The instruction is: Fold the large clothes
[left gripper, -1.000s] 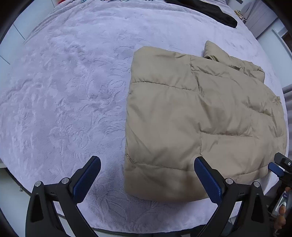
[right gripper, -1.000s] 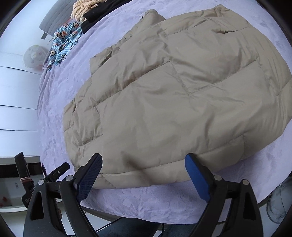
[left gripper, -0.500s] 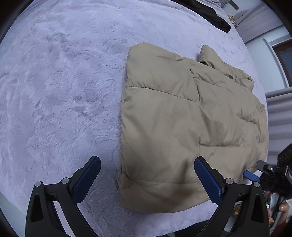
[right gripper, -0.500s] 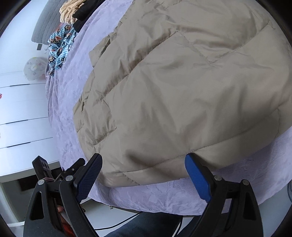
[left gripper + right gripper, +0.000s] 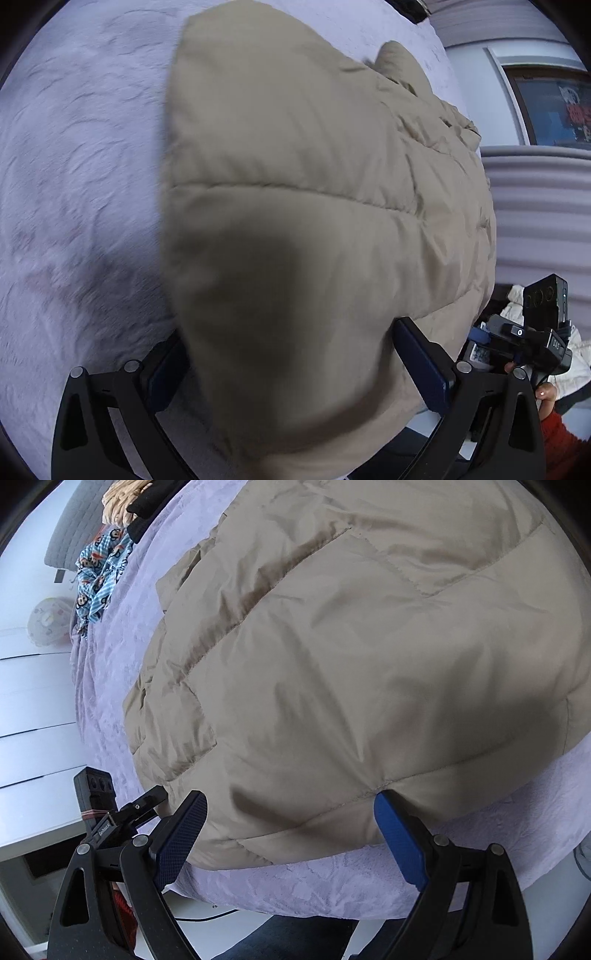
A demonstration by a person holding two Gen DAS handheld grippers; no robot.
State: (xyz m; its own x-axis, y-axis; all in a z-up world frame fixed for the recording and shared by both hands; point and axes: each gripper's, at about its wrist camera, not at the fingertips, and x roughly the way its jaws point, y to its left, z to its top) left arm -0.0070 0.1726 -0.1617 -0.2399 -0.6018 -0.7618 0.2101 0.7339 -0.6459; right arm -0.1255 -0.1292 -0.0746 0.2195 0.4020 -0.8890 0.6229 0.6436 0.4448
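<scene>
A beige quilted puffer jacket [image 5: 314,184] lies folded on a bed with a lavender blanket [image 5: 74,184]. My left gripper [image 5: 295,365] is open, and the jacket's near corner bulges between its blue fingers [image 5: 421,362], hiding much of the left one. In the right wrist view the jacket [image 5: 369,646] fills most of the frame. My right gripper [image 5: 291,834] is open at the jacket's near hem by the bed's edge, one pad on either side of the hem fold. Each gripper shows at the edge of the other's view: right gripper [image 5: 535,332], left gripper [image 5: 110,819].
A blue patterned cloth [image 5: 99,572], a black garment [image 5: 147,513] and a beige knit [image 5: 118,502] lie at the far end of the bed. White drawers [image 5: 33,738] stand beside it. A window [image 5: 554,107] and grey ribbed curtain [image 5: 535,206] are at the right.
Both grippers have moved in close to the jacket's near edge. The left one now has the jacket's corner between its fingers; the right one has reached the hem.
</scene>
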